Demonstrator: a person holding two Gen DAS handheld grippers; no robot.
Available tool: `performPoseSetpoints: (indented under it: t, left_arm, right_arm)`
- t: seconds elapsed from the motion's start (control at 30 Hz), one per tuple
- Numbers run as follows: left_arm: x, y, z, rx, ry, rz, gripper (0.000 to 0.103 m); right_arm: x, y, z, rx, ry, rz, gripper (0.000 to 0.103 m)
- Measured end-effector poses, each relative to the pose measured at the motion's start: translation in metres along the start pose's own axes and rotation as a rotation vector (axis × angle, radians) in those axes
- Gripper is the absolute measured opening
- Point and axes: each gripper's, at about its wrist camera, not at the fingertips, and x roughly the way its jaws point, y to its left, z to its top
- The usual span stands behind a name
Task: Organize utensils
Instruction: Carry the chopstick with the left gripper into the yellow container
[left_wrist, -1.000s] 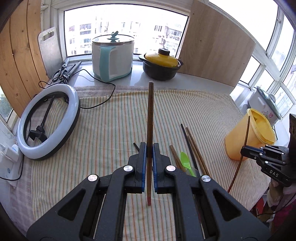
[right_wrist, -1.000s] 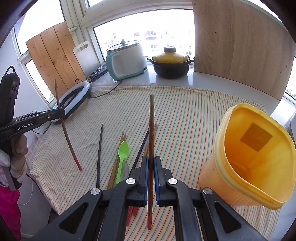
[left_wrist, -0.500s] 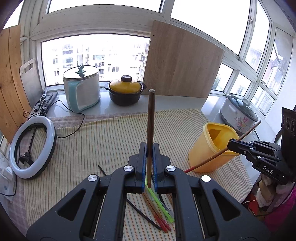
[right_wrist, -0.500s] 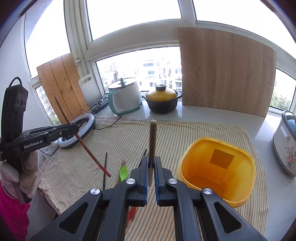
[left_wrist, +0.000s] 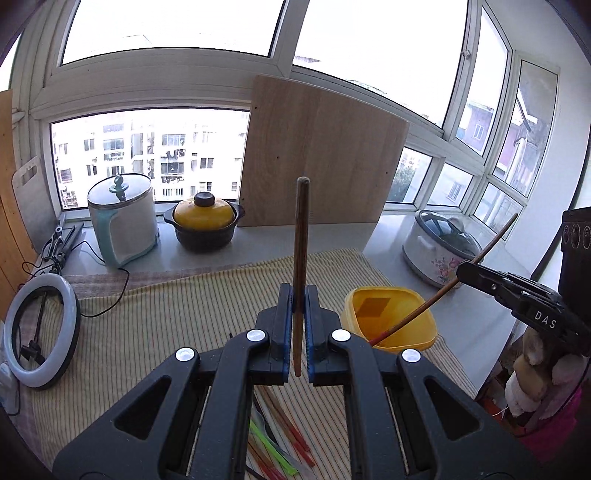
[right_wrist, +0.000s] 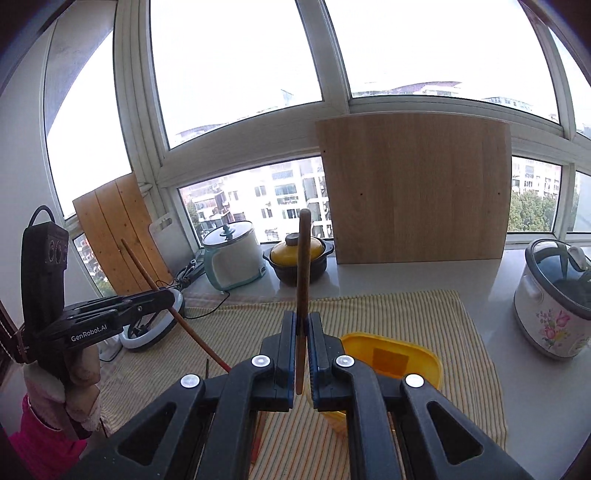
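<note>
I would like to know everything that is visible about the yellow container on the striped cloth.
The yellow container is an open, lidless tub of glossy plastic with rounded corners and a thick rolled rim. It stands upright on the striped cloth, near the cloth's edge, below the flowered cooker. A darker square patch shows on its inner bottom; no utensil is visible inside. The red tip of the chopstick held in the right gripper hangs at its rim; whether it touches is unclear.

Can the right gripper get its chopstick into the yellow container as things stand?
Probably yes: the yellow container sits open-topped just below the right gripper, and nothing lies between them.
</note>
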Motion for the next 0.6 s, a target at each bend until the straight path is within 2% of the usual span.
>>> performPoseSetpoints:
  t: [0.4,0.6]
  left_arm:
    - [0.014,-0.043,0.019,0.026,-0.031,-0.078,0.004]
    - [0.019,-0.065,0.027,0.051,-0.046,-0.098,0.004]
  right_arm:
    - [-0.030,-0.039,0.005,0.064,-0.066,-0.065,0.004]
    - [-0.028,-0.055,0.000,0.091,-0.057,-0.087,0.004]
